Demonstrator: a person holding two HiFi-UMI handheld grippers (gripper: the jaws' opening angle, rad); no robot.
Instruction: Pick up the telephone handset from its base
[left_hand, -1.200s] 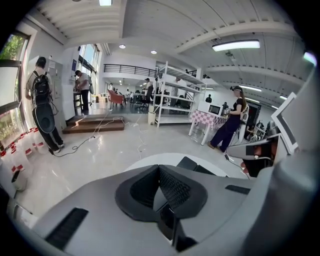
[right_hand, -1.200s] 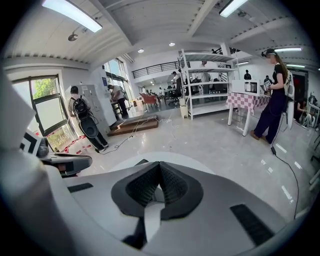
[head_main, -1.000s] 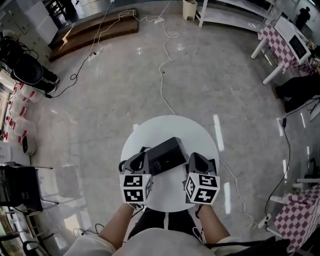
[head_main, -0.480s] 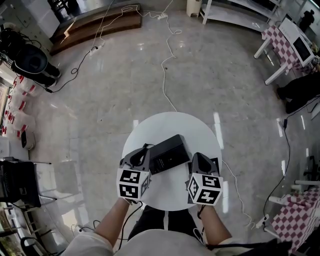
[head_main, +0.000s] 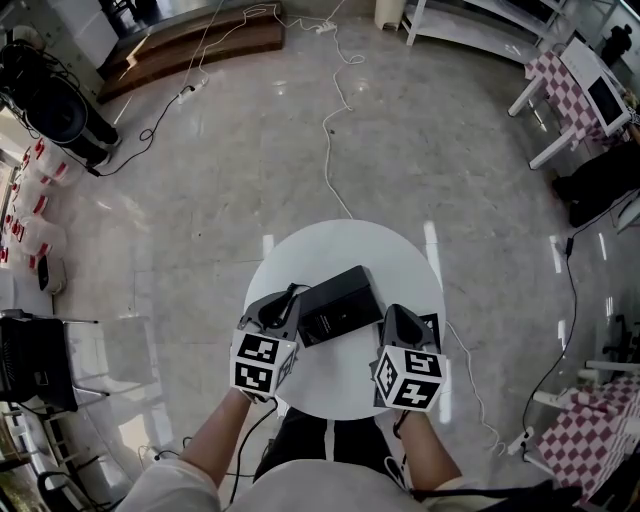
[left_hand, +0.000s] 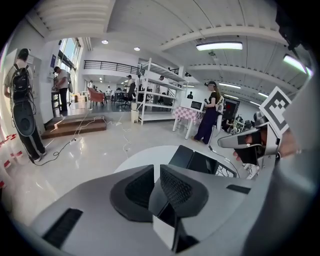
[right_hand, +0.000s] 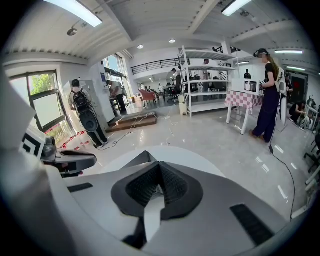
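Flanking the black telephone (head_main: 340, 305) on the round white table (head_main: 340, 245), handset (head_main: 312, 312) seemingly resting on it though dark on dark from above: left gripper (left_hand: 156, 172) jaws a slit apart, empty; right gripper (right_hand: 160, 172) jaws pressed together, empty.

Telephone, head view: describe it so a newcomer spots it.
Find the round white table on the grey floor. At its middle lies a flat black rectangular telephone, set diagonally. It is the only black slab between the left gripper and right gripper.
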